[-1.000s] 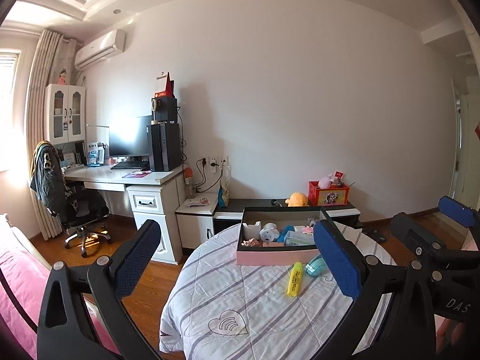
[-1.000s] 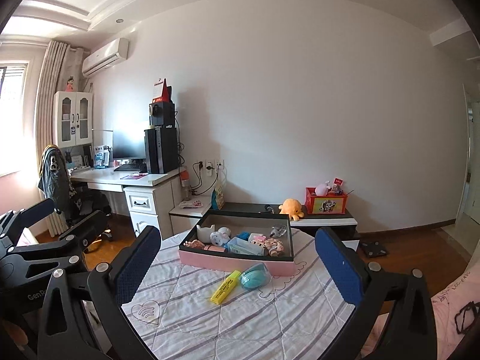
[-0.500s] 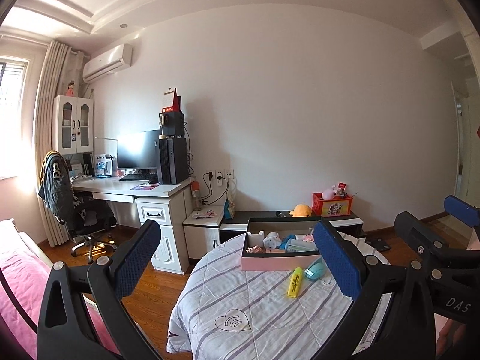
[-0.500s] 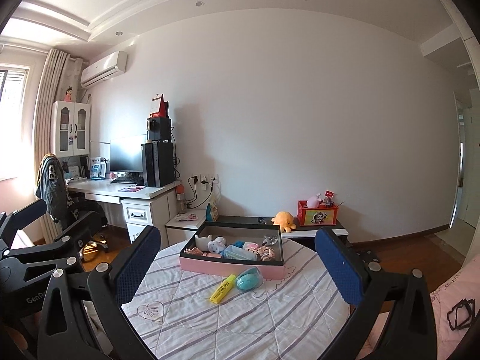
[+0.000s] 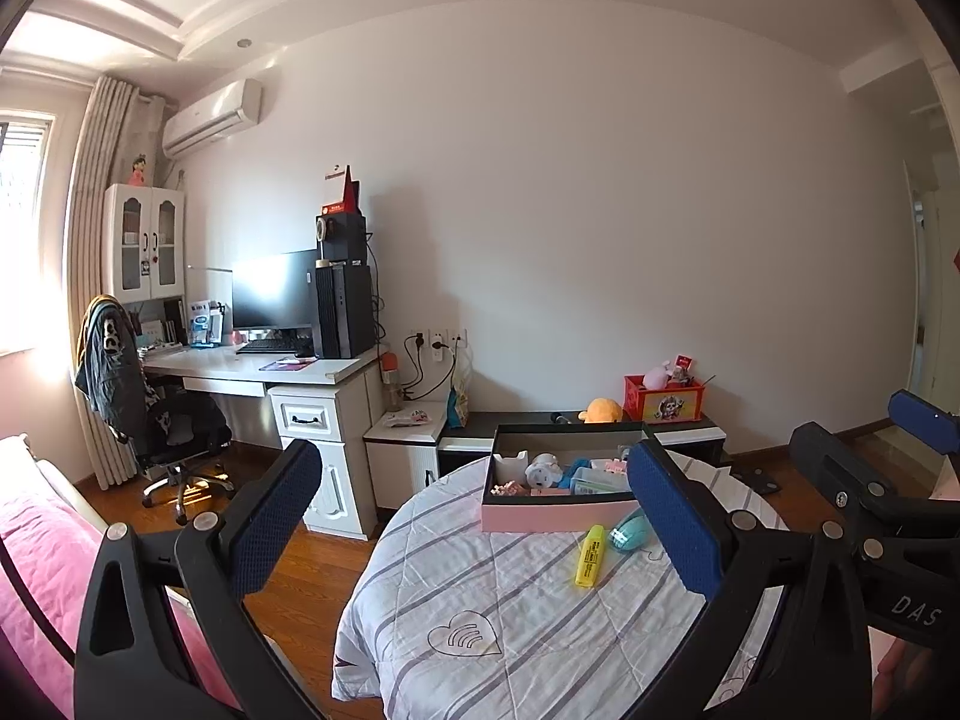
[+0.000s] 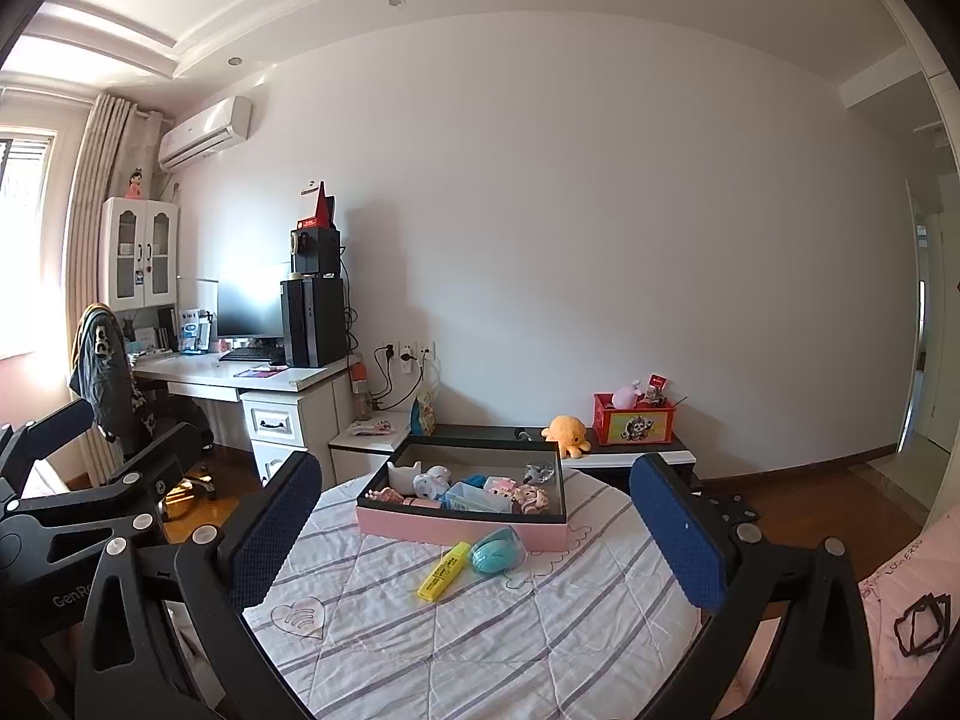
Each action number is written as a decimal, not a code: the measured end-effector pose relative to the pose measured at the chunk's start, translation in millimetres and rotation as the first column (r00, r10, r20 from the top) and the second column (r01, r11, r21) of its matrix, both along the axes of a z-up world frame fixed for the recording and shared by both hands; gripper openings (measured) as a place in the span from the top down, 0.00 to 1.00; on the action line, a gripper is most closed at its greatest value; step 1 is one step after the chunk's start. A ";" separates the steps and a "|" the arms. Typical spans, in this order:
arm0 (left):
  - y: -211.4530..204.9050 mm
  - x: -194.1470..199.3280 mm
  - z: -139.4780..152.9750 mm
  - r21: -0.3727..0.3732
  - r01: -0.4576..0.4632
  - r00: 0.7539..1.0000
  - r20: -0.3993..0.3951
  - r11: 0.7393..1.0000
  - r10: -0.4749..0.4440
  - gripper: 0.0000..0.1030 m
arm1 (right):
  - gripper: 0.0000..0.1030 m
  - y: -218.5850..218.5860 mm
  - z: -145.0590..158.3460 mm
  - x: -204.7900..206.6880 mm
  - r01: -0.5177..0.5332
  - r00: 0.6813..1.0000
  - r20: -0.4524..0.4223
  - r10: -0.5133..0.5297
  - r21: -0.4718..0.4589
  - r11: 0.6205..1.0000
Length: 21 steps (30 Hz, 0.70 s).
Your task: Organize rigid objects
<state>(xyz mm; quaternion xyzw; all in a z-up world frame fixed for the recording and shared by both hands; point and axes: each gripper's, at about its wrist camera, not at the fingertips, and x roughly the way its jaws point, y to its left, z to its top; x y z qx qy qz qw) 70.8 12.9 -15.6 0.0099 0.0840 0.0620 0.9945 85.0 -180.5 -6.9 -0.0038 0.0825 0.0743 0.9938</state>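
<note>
both views tilted down, box (image 6: 462,525) lower in frame

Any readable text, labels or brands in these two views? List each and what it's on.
"DAS": white letters on the right claw's black body, cut off at the frame edge.
"GenR": white letters on the left claw's body, cut off behind a finger.
Yellow highlighter: black label print, too small to read.
Red box: cartoon picture, no legible words.
Red-and-white sign atop the speaker: blurred.

Left gripper (image 5: 474,516) and right gripper (image 6: 477,522) gape wide.
</note>
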 end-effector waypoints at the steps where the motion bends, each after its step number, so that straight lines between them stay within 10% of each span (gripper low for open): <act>1: -0.5 1.6 -0.3 0.001 0.000 1.000 -0.004 1.000 0.000 0.00 | 0.00 -0.6 -1.1 1.0 -0.001 1.000 -0.001 0.001 0.001 1.000; 21: 5.8 80.1 -53.4 -0.034 0.030 0.982 -0.185 0.999 -0.036 0.00 | 0.00 4.1 -39.8 57.6 0.010 0.990 -0.143 -0.013 -0.022 1.000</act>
